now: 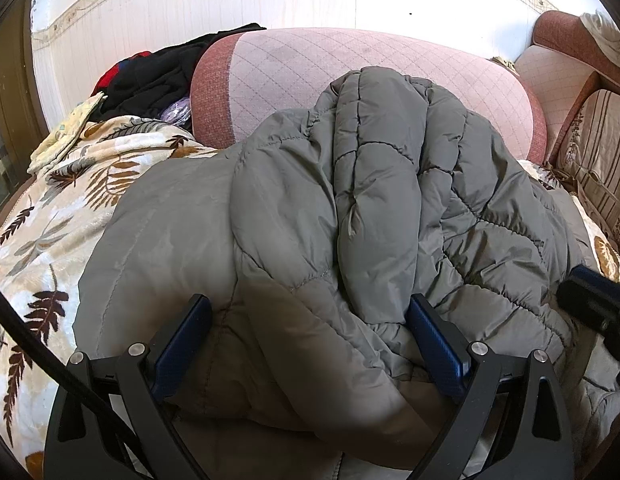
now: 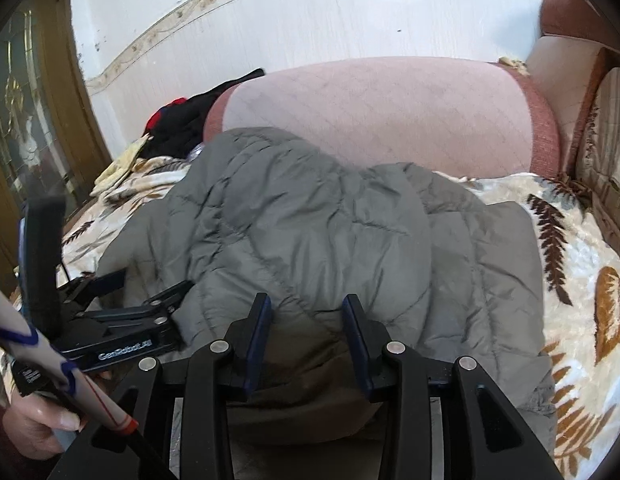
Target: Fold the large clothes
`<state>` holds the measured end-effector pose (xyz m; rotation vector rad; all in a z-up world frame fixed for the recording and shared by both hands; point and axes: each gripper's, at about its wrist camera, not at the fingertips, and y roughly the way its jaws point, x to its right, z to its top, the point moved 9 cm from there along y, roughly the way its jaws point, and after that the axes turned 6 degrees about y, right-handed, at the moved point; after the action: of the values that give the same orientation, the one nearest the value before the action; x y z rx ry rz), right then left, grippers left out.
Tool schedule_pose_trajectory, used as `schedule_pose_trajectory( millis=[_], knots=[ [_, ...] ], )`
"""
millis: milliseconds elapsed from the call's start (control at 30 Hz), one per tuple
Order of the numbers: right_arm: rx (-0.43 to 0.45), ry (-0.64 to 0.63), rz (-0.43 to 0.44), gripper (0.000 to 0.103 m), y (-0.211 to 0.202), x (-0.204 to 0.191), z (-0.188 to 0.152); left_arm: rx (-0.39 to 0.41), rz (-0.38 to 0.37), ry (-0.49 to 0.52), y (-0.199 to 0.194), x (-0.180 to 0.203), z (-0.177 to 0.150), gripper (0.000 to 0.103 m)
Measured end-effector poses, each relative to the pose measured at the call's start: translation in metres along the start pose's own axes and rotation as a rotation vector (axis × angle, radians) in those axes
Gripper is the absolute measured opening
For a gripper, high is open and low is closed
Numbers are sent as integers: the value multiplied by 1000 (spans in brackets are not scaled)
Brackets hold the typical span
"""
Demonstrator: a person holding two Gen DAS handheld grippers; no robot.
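Pink sofa (image 1: pixel 350 64), leaf-print blanket (image 1: pixel 49 240), grey padded jacket (image 1: pixel 350 200) on top

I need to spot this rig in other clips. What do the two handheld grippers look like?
Both are black. The left gripper and the right gripper each have two fingers with blue pads and silver pivot bolts. The left one's side reads "GenRobot.AI" in white. A black cable runs beside it.
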<state>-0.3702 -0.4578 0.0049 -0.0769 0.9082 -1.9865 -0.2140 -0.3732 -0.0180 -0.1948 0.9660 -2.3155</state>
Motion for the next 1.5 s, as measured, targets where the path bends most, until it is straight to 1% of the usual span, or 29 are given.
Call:
schedule_pose_trajectory(
  millis=[200, 300, 567, 633, 733, 833, 867, 933, 967, 1033, 1067, 1133, 1367, 1500],
  knots=[
    [-68, -19, -41, 40, 17, 1, -15, 1, 4, 4, 0, 1, 0, 97],
    [-87, -3, -36, 41, 20, 5, -18, 2, 8, 8, 0, 1, 0, 97],
    [-91, -11, -42, 41, 22, 5, -21, 4, 11, 10, 0, 1, 0, 97],
    [-88, -10, -41, 41, 21, 5, -19, 4, 11, 9, 0, 2, 0, 97],
    [-32, 3, -27, 42, 9, 5, -9, 4, 11, 8, -1, 2, 0, 97],
    [25, 16, -90, 43, 0, 18, 2, 5, 12, 10, -1, 2, 1, 97],
    [19, 35, -98, 44, 1, 24, 2, 5, 12, 10, -1, 2, 1, 97],
    [-25, 69, -90, 44, 9, 31, -4, 5, 12, 10, -1, 2, 0, 97],
    [-47, 68, -98, 44, 14, 32, -8, 5, 13, 12, -1, 2, 1, 97],
    [-57, 24, -129, 47, 19, 29, -12, 5, 15, 12, -1, 1, 1, 97],
    [-54, 4, -139, 51, 19, 27, -12, 5, 15, 11, -1, 1, 2, 97],
    [-55, -19, -146, 54, 20, 22, -16, 5, 16, 12, -1, 1, 2, 97],
    [-51, -17, -141, 54, 20, 23, -14, 6, 16, 11, -1, 1, 2, 97],
    [8, 11, -115, 54, 3, 20, -1, 6, 16, 12, -2, 1, 1, 97]
  ],
)
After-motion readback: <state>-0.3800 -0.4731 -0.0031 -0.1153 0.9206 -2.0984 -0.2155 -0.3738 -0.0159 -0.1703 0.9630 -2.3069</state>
